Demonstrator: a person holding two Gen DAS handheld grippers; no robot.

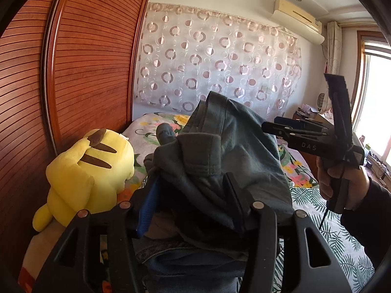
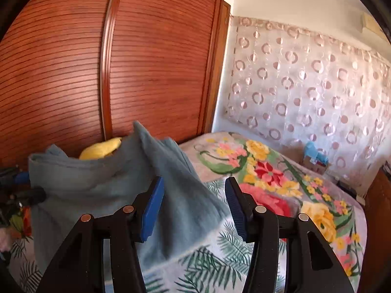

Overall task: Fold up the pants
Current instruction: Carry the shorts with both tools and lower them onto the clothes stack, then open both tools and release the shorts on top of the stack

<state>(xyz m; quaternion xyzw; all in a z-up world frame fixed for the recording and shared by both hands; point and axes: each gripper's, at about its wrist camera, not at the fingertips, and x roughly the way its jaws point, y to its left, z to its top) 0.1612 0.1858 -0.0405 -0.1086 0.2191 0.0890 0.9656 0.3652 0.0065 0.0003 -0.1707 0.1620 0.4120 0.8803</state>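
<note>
Soft grey-blue pants (image 1: 220, 156) bunched, draped between left hand-held gripper (image 1: 193, 202) pads, loose; right hand-held gripper (image 2: 194, 207) parted, empty. Floral bed (image 2: 281, 183), slatted wood wardrobe (image 2: 146, 61).

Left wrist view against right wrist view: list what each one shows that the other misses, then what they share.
Only the left wrist view: the air conditioner, the window, the right gripper seen from outside in a hand. Only the right wrist view: a blue box by the curtain, the right gripper's fingers apart with nothing between them. Both: grey pants, yellow plush toy, floral bedspread, wooden wardrobe.
</note>
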